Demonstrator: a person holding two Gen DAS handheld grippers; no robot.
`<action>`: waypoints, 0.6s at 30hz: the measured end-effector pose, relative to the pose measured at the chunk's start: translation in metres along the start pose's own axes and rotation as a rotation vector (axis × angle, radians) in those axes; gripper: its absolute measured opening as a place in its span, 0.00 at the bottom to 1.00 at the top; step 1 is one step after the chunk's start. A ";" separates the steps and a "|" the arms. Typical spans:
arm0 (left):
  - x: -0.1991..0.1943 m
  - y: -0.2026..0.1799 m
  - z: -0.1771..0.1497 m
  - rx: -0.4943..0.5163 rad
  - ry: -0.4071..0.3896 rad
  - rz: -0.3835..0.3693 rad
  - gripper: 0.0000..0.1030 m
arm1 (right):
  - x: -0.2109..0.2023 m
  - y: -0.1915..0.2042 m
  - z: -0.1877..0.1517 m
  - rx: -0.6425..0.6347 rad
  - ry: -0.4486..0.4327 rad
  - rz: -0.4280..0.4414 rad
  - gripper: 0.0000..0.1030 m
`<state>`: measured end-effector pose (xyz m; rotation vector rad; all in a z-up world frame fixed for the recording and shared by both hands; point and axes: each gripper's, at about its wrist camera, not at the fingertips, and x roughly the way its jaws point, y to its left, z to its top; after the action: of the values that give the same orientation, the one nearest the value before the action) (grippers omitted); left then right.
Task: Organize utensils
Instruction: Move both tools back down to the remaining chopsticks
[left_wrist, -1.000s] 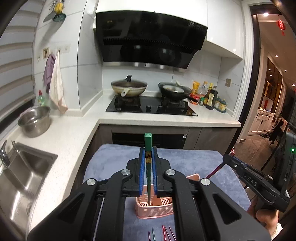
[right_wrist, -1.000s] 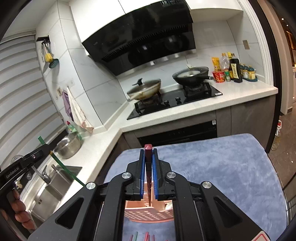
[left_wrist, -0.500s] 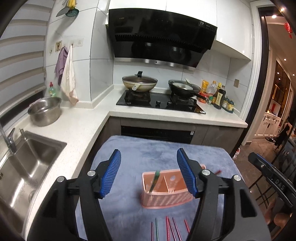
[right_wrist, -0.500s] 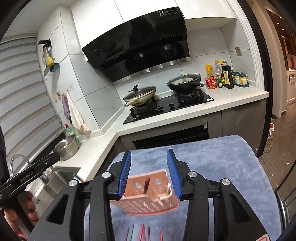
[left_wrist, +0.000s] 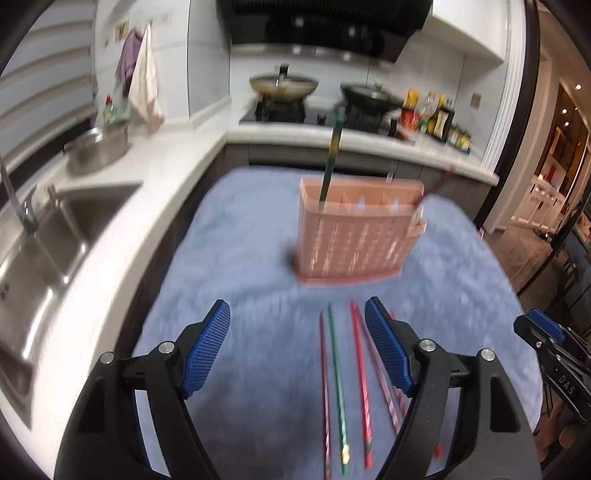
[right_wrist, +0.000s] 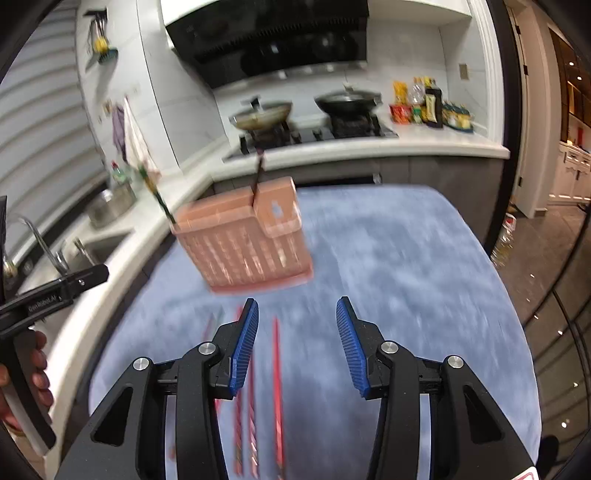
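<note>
Chopsticks (left_wrist: 338, 373) lying on blue mat (left_wrist: 240, 236) before pink caddy (left_wrist: 356, 236), green chopstick (left_wrist: 332, 155) standing in caddy, left gripper (left_wrist: 297, 354) just opened, empty, right gripper (right_wrist: 297, 345) just opened, empty.

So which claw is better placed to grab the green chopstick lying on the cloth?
Left, probably. Both claws have just been opening and grip nothing. The green chopstick lies framed inside the open left claw, while the right claw sits over a red chopstick.

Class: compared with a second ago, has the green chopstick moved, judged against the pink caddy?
Yes. The green chopstick left the left gripper, whose jaws have just been opening, and now stands in the pink caddy.
</note>
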<state>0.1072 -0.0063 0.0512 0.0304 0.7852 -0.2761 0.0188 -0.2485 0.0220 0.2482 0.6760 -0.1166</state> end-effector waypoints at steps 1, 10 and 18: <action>0.003 0.001 -0.010 0.006 0.019 0.004 0.70 | 0.000 0.000 -0.007 -0.004 0.014 -0.006 0.42; 0.019 -0.002 -0.087 0.051 0.158 0.013 0.70 | 0.016 -0.002 -0.092 -0.036 0.198 -0.031 0.42; 0.031 -0.001 -0.127 0.057 0.243 0.016 0.69 | 0.029 0.009 -0.129 -0.058 0.300 -0.009 0.40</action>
<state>0.0398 0.0020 -0.0606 0.1257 1.0176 -0.2830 -0.0351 -0.2068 -0.0920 0.2081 0.9777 -0.0686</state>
